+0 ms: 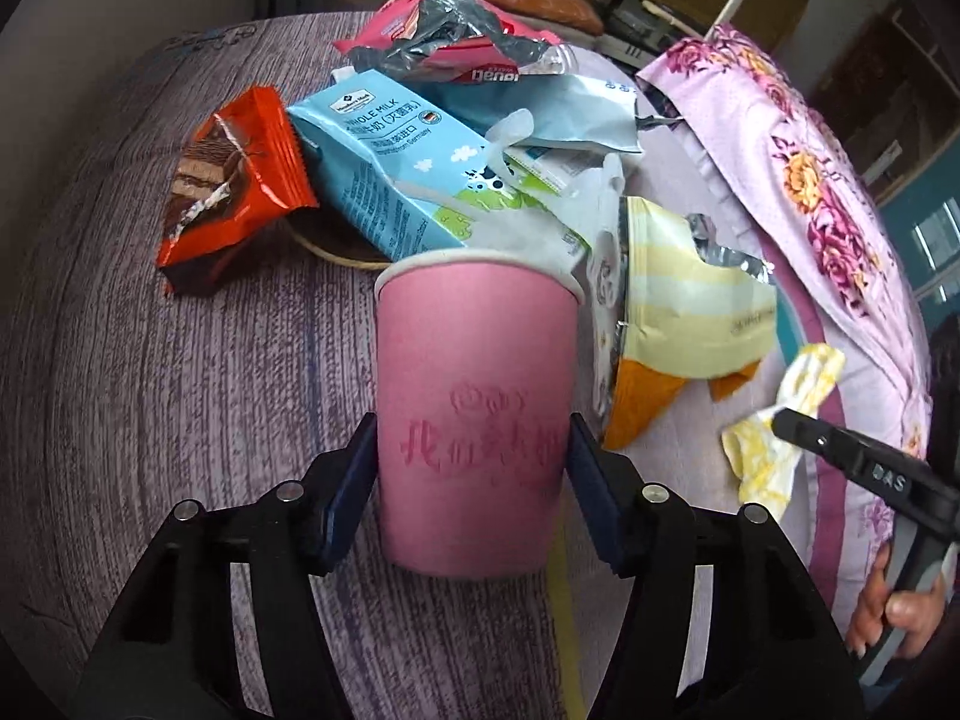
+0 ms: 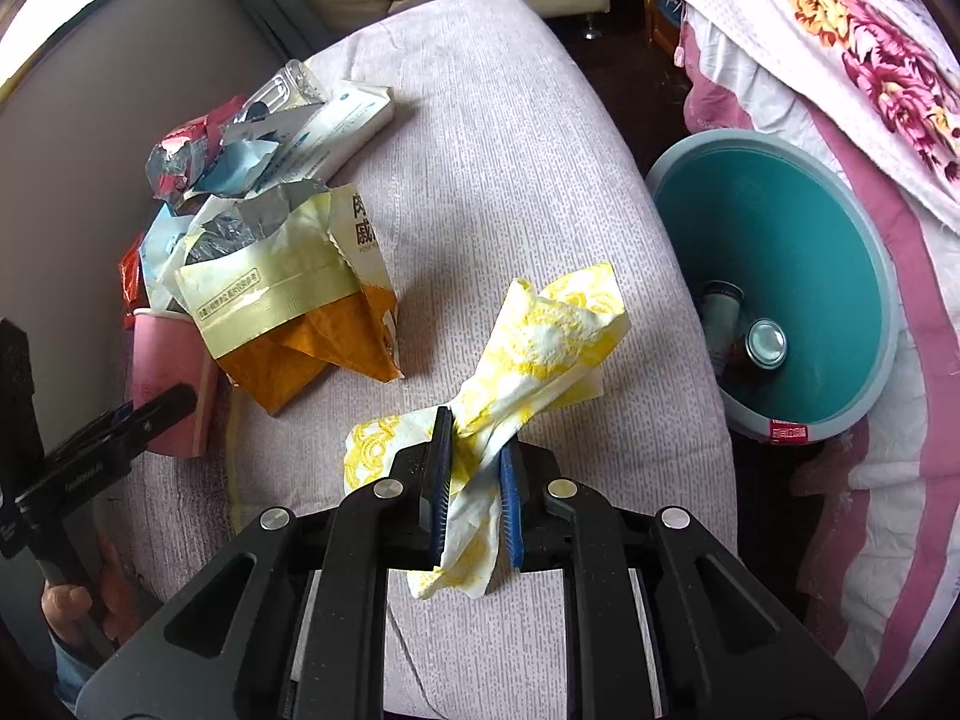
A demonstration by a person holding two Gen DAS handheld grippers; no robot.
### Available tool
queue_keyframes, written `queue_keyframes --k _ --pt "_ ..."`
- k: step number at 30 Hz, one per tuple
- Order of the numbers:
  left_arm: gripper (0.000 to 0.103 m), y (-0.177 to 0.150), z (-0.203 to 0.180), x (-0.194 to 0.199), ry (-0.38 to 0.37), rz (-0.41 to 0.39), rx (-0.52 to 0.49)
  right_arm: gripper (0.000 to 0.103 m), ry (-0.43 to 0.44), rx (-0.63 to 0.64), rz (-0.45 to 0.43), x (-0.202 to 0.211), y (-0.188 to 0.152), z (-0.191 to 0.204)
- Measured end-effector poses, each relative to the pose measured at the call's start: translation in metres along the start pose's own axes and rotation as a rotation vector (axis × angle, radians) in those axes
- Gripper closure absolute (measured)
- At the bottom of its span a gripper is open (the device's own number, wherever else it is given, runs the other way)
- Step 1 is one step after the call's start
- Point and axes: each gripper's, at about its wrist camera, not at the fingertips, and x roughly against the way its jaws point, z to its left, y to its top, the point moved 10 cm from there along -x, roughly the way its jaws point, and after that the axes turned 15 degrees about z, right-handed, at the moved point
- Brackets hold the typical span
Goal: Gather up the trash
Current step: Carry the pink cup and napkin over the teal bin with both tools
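Trash is partly collected: we see cans already in the round teal plastic bin (image 2: pixel 780 252) beside the tabletop (image 2: pixel 510 180). Our right hand-held gripper (image 2: pixel 474 468) pinches a crumpled yellow-and-white paper napkin (image 2: pixel 540 348) above the tabletop, and our left hand-held gripper (image 1: pixel 471 480) clasps a pink paper cup (image 1: pixel 474 420). The heap of torn foil wrappers and a blue milk carton (image 1: pixel 384 180) remains.

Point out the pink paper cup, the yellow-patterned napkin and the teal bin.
pink paper cup (image 1: pixel 474 420), left wrist view, front wall at the red print.
yellow-patterned napkin (image 2: pixel 552 336), right wrist view, crumpled part beyond the fingers.
teal bin (image 2: pixel 780 228), right wrist view, bare inner wall.
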Motion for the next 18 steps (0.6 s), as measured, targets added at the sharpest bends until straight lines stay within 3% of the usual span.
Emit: queue_keyframes --k 11,18 --pt "0.045 -0.019 0.007 0.007 0.013 -0.005 -0.007 0.089 0.019 -0.007 -0.044 0.017 0.003 -0.005" --pt "0.045 -0.027 -0.026 0.035 -0.035 -0.036 -0.078 0.089 0.046 -0.025 -0.077 0.030 0.008 -0.014"
